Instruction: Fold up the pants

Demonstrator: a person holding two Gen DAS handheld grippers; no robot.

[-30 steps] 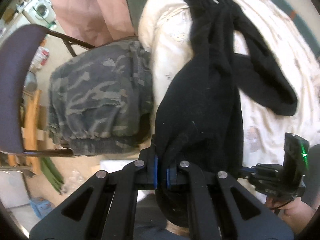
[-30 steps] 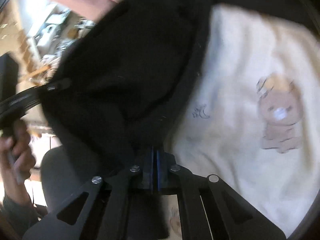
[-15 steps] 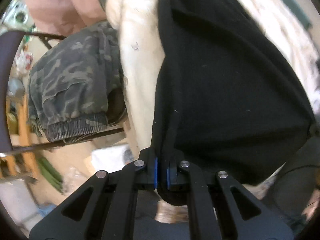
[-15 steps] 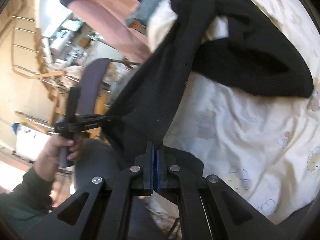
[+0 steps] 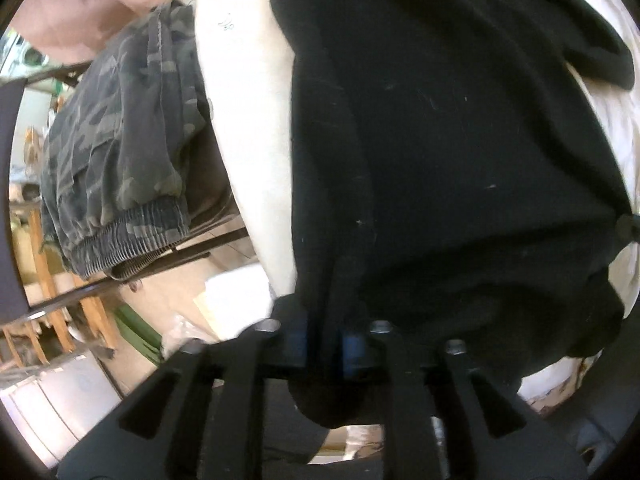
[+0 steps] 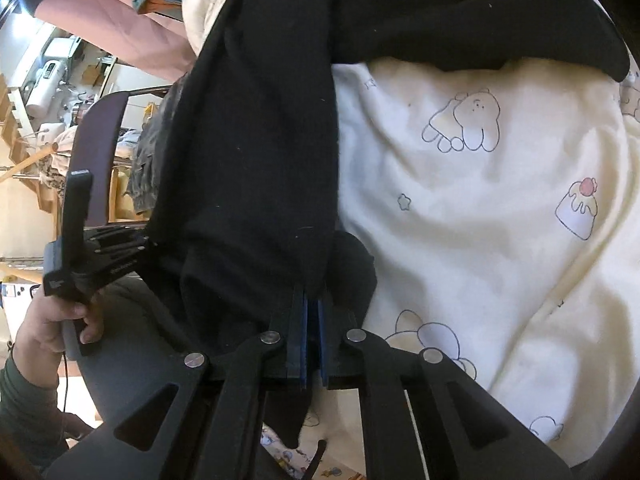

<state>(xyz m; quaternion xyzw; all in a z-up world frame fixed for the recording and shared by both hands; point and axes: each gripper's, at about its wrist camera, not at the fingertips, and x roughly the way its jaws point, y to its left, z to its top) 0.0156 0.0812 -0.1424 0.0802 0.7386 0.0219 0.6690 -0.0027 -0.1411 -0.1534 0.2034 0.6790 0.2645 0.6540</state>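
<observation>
The black pants (image 5: 460, 152) lie along a bed with a cream cartoon-print duvet (image 6: 480, 200). My left gripper (image 5: 325, 342) is shut on the hem end of one leg. My right gripper (image 6: 311, 316) is shut on the same leg's hem (image 6: 260, 160), a hand's width to the right. The cloth is stretched between the two grippers at the near edge of the bed. In the right wrist view the left gripper (image 6: 132, 248) shows at the left, held in a hand. The other leg (image 6: 460, 20) lies loose across the duvet farther up.
A chair (image 5: 8, 200) with a camouflage jacket (image 5: 120, 152) stands left of the bed. Pink fabric (image 6: 120, 32) hangs behind it. Shelves, wooden frames and clutter (image 6: 40, 92) fill the room at far left. The floor below holds white boxes (image 5: 52, 396).
Both grippers have moved apart, spreading the leg hem wide, and dropped closer to the bed. The pants now fill most of the left wrist view.
</observation>
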